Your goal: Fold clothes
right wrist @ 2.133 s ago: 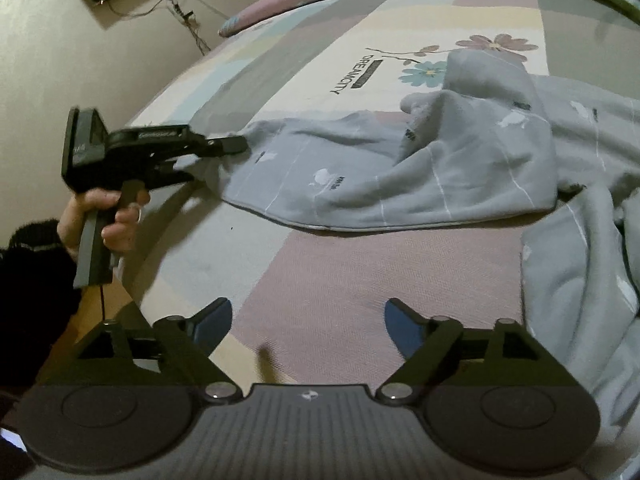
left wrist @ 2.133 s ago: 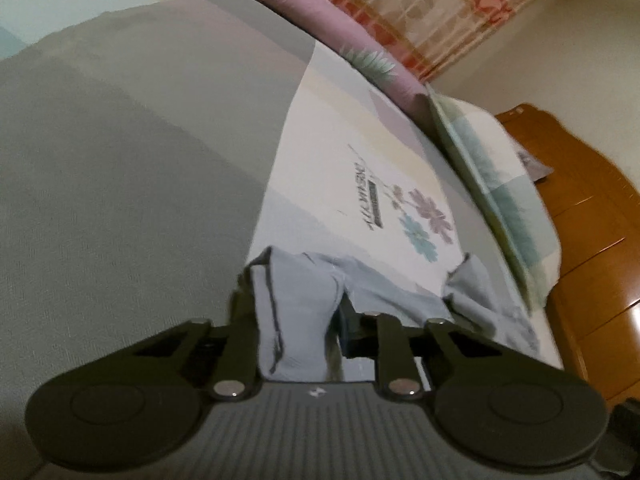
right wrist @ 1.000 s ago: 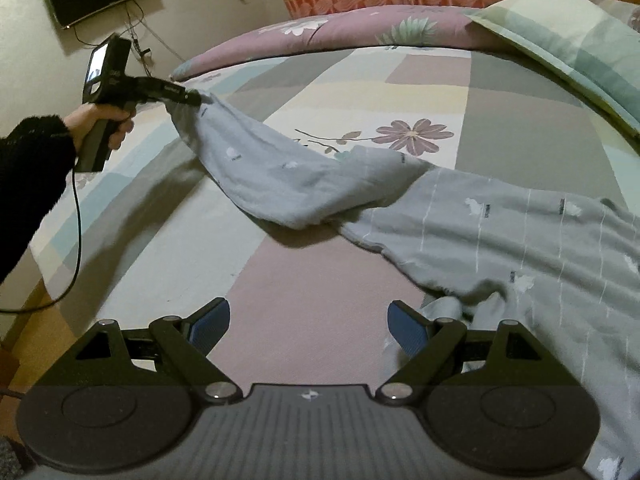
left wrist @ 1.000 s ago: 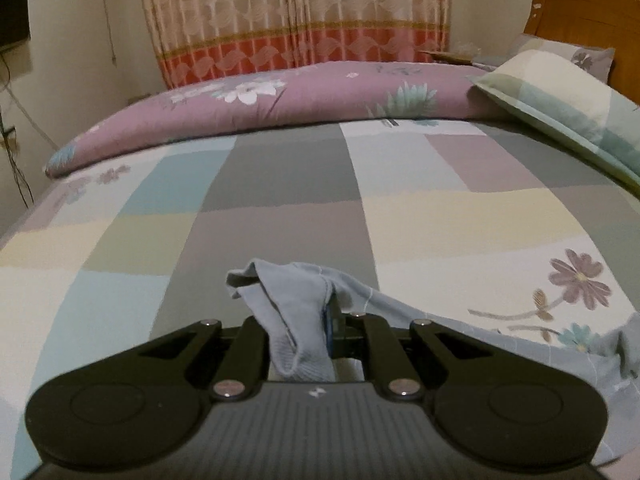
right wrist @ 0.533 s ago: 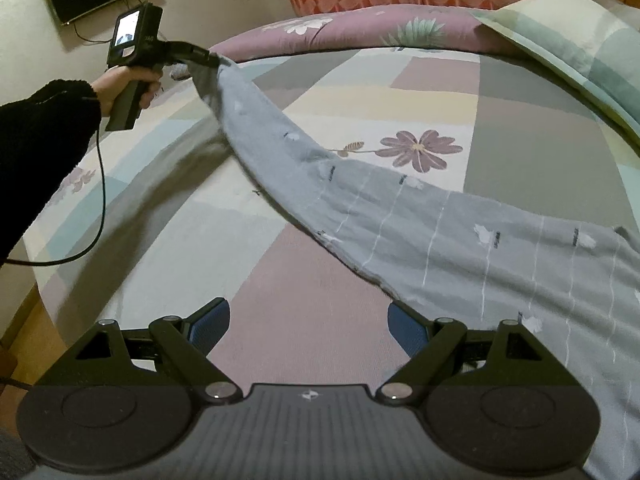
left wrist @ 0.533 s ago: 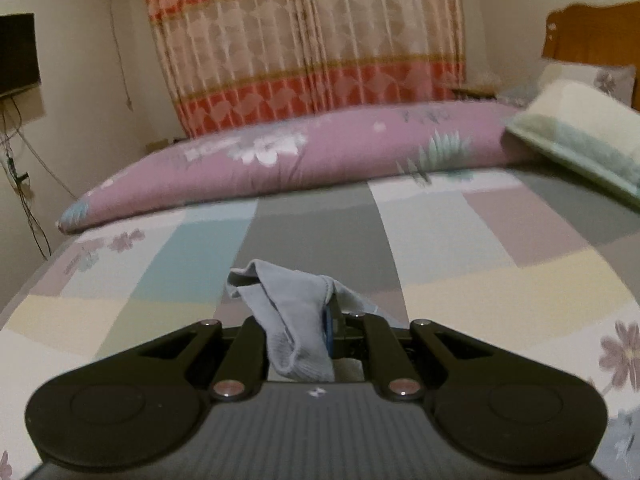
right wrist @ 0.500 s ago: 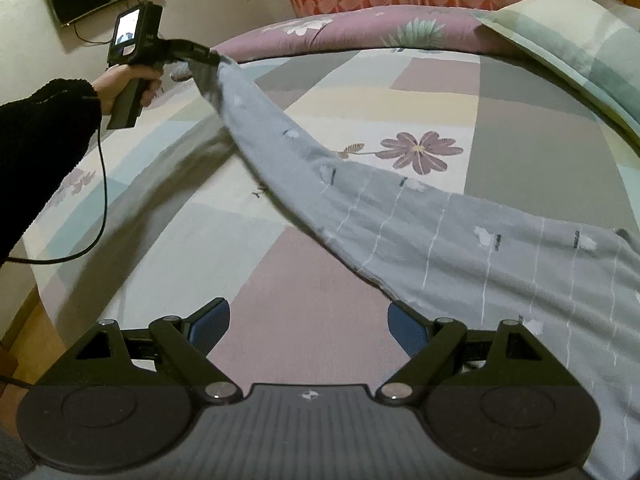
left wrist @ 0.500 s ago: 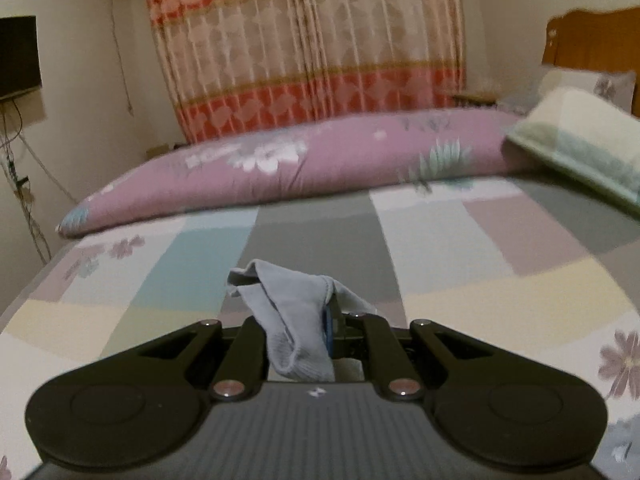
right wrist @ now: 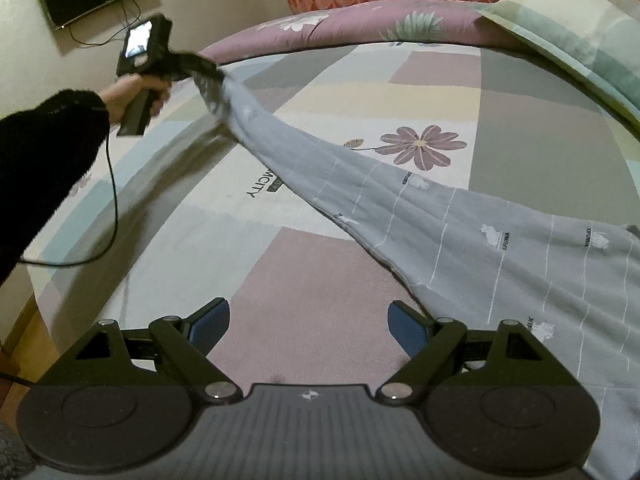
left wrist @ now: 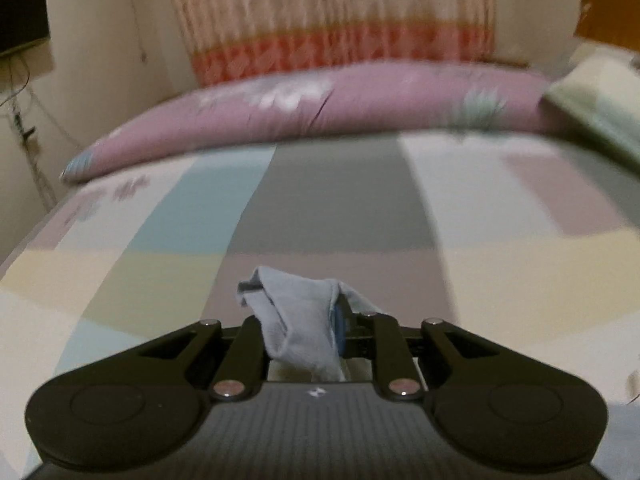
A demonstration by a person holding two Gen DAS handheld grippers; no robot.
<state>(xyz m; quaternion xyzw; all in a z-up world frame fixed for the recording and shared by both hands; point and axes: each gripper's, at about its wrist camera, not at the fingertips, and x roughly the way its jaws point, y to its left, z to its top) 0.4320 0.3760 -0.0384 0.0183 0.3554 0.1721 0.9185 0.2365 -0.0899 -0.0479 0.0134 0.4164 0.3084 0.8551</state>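
Left claw (left wrist: 298, 330): its jaws have just been opening a little, yet the bunched end of the grey garment (right wrist: 460, 236) sits between them with the pads touching the cloth; in the right wrist view this claw (right wrist: 212, 74) holds that end up above the bed.
Right claw (right wrist: 308, 326): jaws wide apart, nothing between them, hovering over a mauve patch of the bedspread near the garment's edge.
Grey garment: stretched in a long band from the left claw down across the bed (right wrist: 400, 92), widening toward the lower right, where it lies flat on the patchwork cover.
Left hand (right wrist: 136, 96): grips the claw's handle, black sleeve (right wrist: 44, 140) behind it.
Background: purple quilt (left wrist: 320, 108) rolled along the far side, pillow (right wrist: 580, 28) at right.
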